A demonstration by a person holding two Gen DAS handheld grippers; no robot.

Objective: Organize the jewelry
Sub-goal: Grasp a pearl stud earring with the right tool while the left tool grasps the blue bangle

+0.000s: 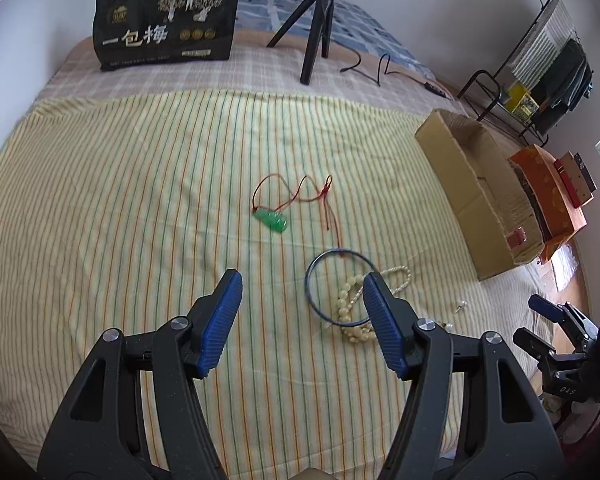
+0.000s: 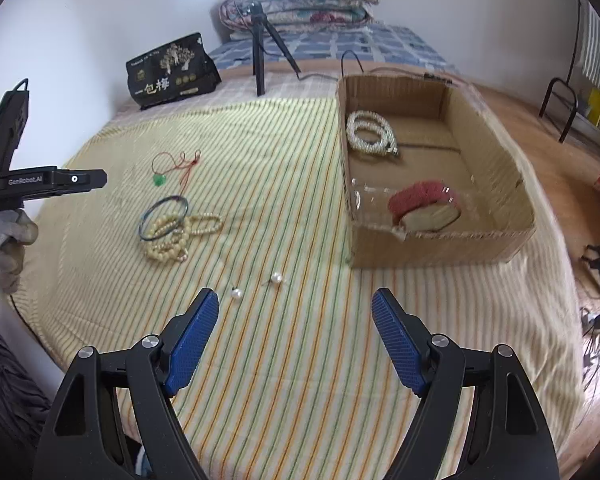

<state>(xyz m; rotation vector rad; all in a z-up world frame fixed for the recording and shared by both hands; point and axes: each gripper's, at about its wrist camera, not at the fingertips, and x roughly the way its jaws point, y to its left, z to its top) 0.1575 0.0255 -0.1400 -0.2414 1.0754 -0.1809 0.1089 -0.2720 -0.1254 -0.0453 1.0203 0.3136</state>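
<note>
Box (image 2: 496,236) is already holding beads (image 2: 370,132); pendant (image 1: 272,220), bangle (image 1: 320,268), pearls (image 2: 276,278) are still waiting (both grippers (image 1: 302,308) (image 2: 296,328) hanging spread, empty).

L gripper (image 1: 302,288): jaws wide, empty | R gripper (image 2: 296,306): jaws wide, empty

cream beads (image 1: 350,312) partly behind left claw (image 1: 302,294), cardboard box (image 2: 496,200) blurred

A black snack bag (image 1: 166,22) and tripod (image 1: 314,28) stand beyond the striped sheet (image 1: 100,200).
</note>
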